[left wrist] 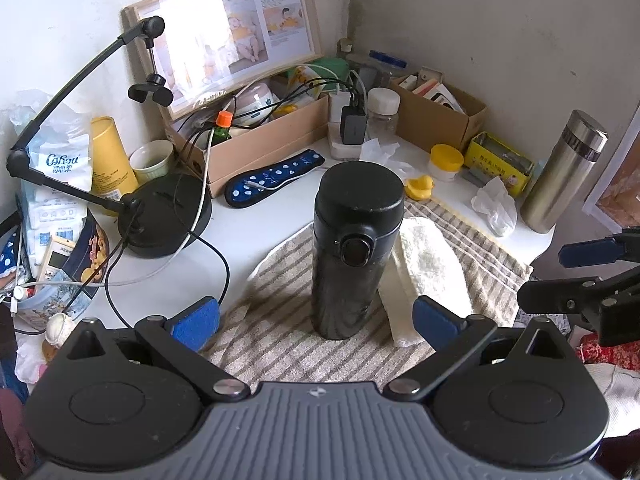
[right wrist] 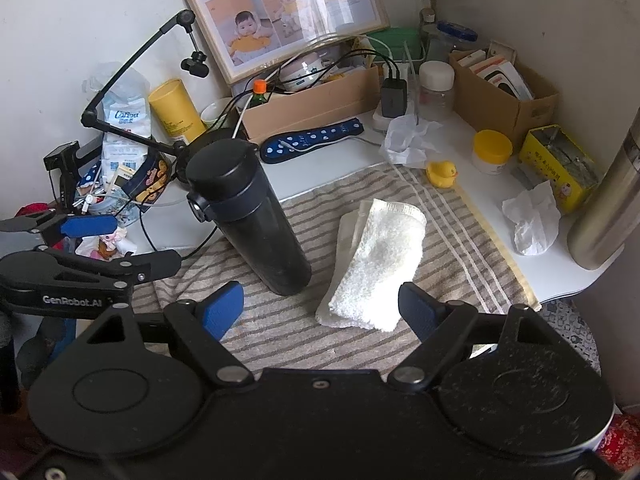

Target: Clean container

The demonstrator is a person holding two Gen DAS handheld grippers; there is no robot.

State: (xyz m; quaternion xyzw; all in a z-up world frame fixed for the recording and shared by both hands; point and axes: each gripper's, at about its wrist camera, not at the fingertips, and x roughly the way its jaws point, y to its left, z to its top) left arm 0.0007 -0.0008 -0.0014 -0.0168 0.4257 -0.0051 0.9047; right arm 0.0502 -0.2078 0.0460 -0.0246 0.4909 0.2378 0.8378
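Observation:
A tall black flask [left wrist: 352, 248] with a push-button lid stands upright on a striped towel [left wrist: 272, 332]. A folded white cloth [left wrist: 428, 272] lies on the towel just right of it. My left gripper [left wrist: 316, 318] is open, its blue pads wide apart, short of the flask's base. In the right wrist view the flask [right wrist: 248, 216] is at centre left and the white cloth [right wrist: 376, 268] lies straight ahead of my right gripper [right wrist: 324, 312], which stands open with nothing between its pads. The right gripper [left wrist: 588, 272] also shows at the left view's right edge.
A black lamp stand [left wrist: 164, 216] with cables sits left of the towel. Cardboard boxes [left wrist: 264, 140], a blue dotted case [left wrist: 272, 178], a yellow duck [left wrist: 420, 187], a yellow-lidded jar [left wrist: 446, 162], a yellow tin [left wrist: 502, 164] and crumpled tissue [left wrist: 494, 204] crowd the back. A steel flask [left wrist: 564, 172] stands at right.

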